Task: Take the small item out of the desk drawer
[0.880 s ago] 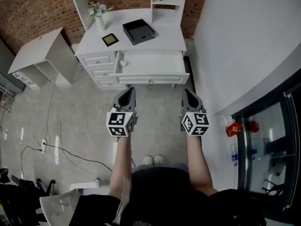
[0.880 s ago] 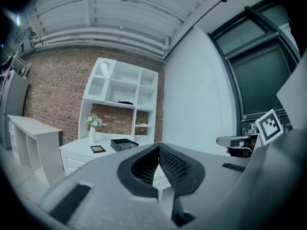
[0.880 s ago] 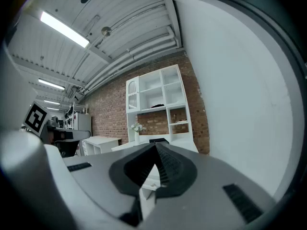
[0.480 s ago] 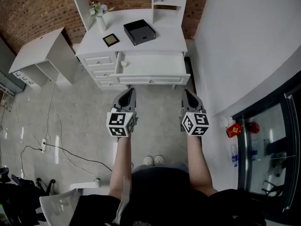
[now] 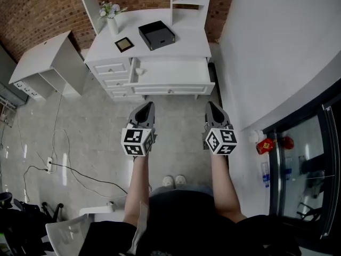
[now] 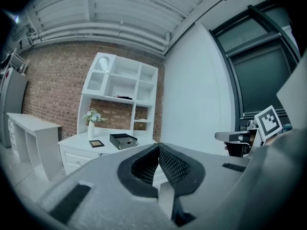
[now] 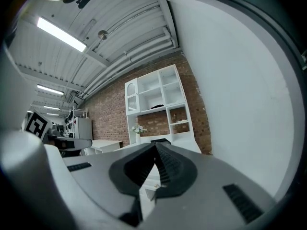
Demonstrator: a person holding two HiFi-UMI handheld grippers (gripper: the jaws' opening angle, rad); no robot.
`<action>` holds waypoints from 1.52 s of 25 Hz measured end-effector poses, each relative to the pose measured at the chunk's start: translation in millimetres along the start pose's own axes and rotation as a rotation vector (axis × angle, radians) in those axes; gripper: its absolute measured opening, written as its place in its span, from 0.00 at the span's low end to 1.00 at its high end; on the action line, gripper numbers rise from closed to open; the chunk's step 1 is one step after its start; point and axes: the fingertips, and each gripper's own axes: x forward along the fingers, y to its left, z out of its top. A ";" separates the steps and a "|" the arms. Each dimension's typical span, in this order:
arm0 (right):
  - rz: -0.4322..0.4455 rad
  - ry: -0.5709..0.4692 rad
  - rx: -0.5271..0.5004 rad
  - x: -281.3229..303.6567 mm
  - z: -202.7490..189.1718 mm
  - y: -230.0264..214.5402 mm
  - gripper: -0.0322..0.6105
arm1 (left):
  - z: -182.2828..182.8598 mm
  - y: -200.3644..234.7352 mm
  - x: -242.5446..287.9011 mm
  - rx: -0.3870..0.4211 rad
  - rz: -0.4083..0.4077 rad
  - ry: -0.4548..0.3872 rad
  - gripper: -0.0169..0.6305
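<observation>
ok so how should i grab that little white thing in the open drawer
Likely from above: the drawer is pulled out, open-topped, and the small white item lies at its left end by the side wall. Close the jaws front to back across its middle; its shape is too small to tell.

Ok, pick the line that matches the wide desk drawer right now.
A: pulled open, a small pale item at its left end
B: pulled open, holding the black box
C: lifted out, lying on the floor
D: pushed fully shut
A: in the head view the drawer stands pulled out from the desk, a small pale item lies at its left end, and the black box sits on top of the desk.
</observation>
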 end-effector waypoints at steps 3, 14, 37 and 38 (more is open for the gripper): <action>-0.004 0.005 0.002 -1.8 -2.4 -0.5 0.05 | -7.0 -2.9 0.1 0.002 -0.012 0.019 0.04; -0.008 0.005 0.016 -0.1 -3.1 6.1 0.05 | -1.4 6.6 -7.8 -0.027 -0.037 -0.033 0.29; -0.076 -0.074 0.024 6.5 11.4 18.8 0.05 | 10.6 43.7 -11.5 -0.006 -0.065 -0.087 0.41; -0.075 -0.077 0.023 12.3 13.1 17.5 0.05 | 11.4 47.0 -6.7 -0.005 -0.064 -0.087 0.41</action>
